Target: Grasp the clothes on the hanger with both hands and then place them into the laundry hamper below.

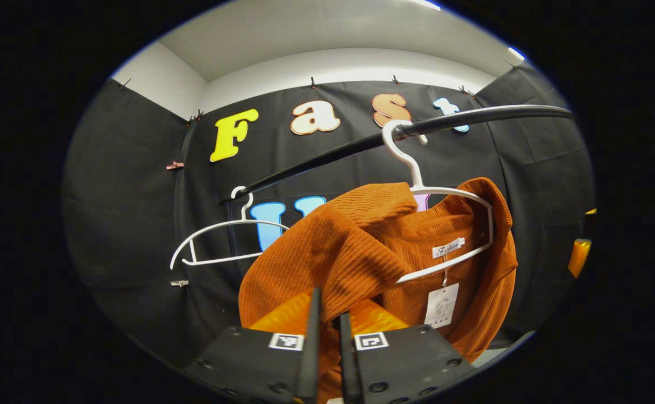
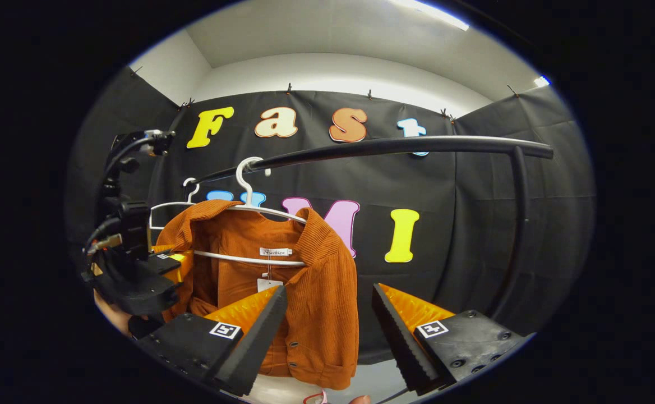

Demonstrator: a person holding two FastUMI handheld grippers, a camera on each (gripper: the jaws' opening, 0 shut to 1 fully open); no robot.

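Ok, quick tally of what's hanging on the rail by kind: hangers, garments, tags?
White hangers: 2, one bare, one carrying the garment
Orange ribbed garment: 1
Paper hang tag: 1
Sewn neck label: 1
Total: 5, all on the black rail

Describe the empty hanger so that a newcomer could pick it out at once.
Find the black rail running across the booth. Two white hangers hook over it. The empty hanger sits farther along the rail, bare wire, while its neighbour carries the orange garment.
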